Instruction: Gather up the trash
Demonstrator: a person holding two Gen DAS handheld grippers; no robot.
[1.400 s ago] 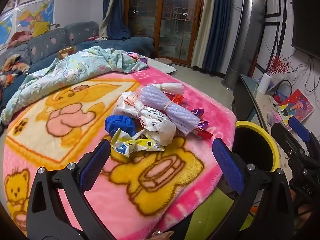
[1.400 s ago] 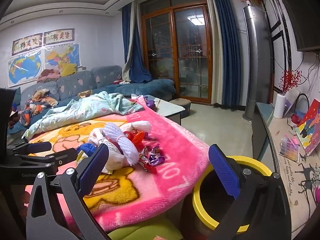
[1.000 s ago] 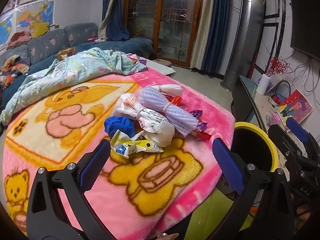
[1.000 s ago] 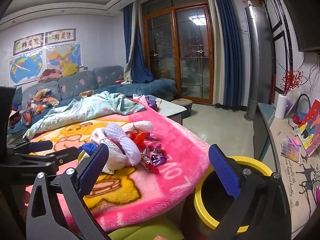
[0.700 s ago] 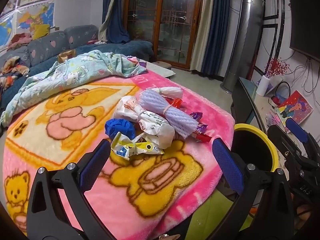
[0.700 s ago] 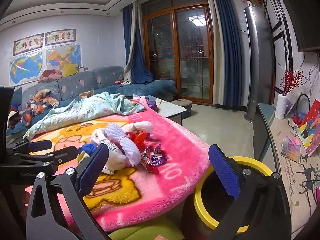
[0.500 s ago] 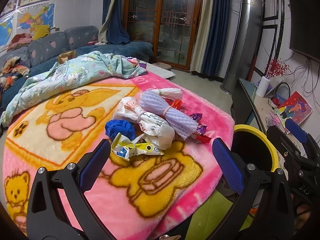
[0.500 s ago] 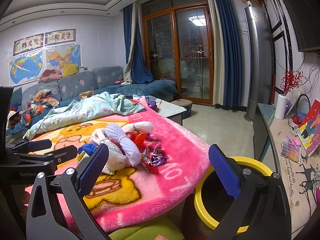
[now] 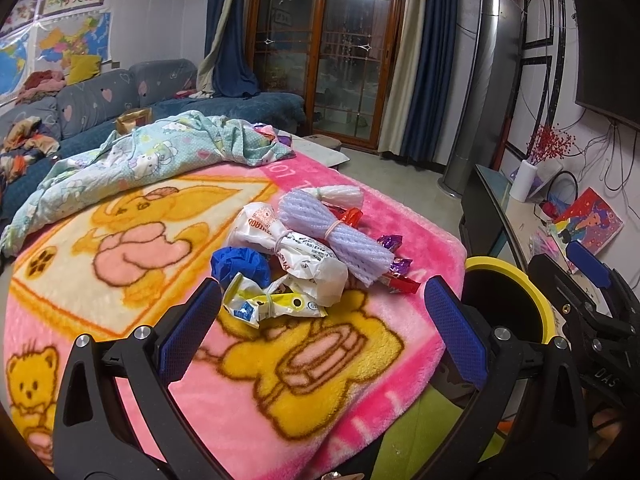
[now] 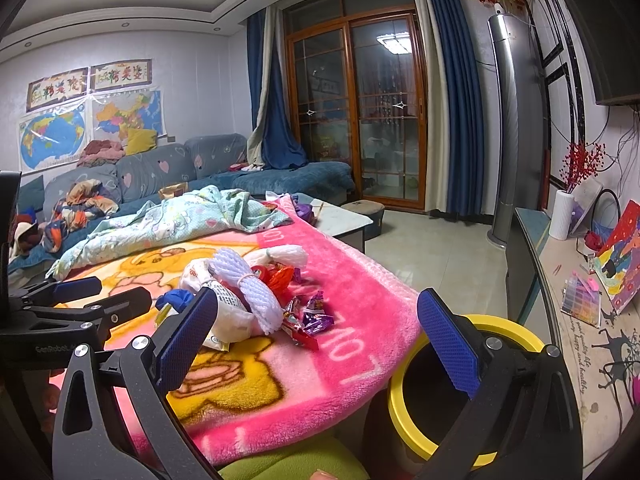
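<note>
Holding both tools back from the pile, I keep my left hand-held gripper with its jaws wide apart and empty, so that the heap of trash sits framed between the blue pads and I can choose a piece before committing. My right hand-held gripper is likewise spread and holds nothing; it hangs further right, over the gap between the pink blanket and the yellow-rimmed bin, which I judge is where it can ferry things across. The trash lies bunched together near the right end of the blanket: a yellow-and-white wrapper nearest me, a crumpled blue ball just left of it, a knotted white plastic bag behind, a purple foam net lying across that bag, a white foam net at the far side, and small red and purple candy wrappers on the right edge. The bin stands beside the blanket's right corner, mouth open and below the level of the heap, so each piece should need only a short carry. A pale green quilt is pushed to the far left, well apart from the heap. Nothing is collected yet; the yellow-and-white wrapper looks the easiest first pick, though it is thin and may slip.
</note>
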